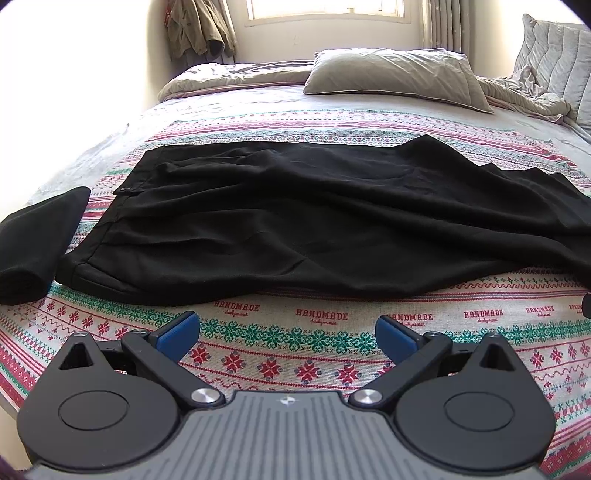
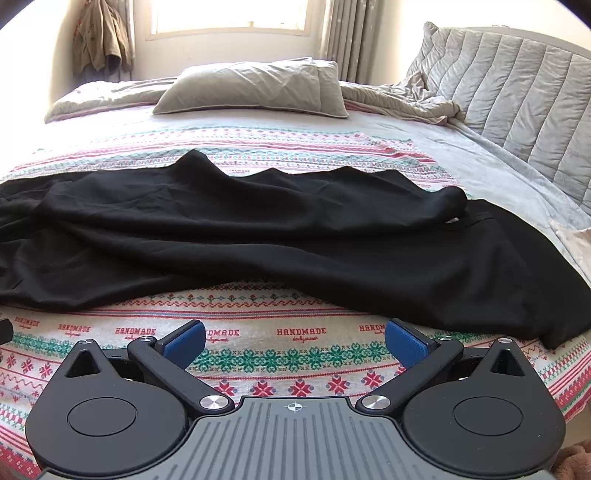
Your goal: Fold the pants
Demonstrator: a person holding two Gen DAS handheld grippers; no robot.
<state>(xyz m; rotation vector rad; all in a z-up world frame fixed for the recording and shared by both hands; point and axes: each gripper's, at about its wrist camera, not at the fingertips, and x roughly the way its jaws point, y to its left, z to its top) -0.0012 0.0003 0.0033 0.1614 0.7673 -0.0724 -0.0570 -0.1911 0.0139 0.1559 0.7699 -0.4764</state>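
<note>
Black pants (image 1: 314, 218) lie spread and wrinkled across a patterned blanket (image 1: 288, 362) on the bed, waistband to the left, legs running right. The right wrist view shows the leg part (image 2: 295, 243), with its end at the right. My left gripper (image 1: 288, 334) is open and empty, above the blanket just in front of the pants' near edge. My right gripper (image 2: 295, 341) is open and empty too, just in front of the legs' near edge.
A folded black garment (image 1: 37, 240) lies left of the waistband. A grey pillow (image 1: 395, 77) and rumpled duvet (image 2: 406, 96) lie at the far side of the bed. A padded grey headboard (image 2: 517, 92) stands on the right. A jacket (image 1: 199, 29) hangs by the window.
</note>
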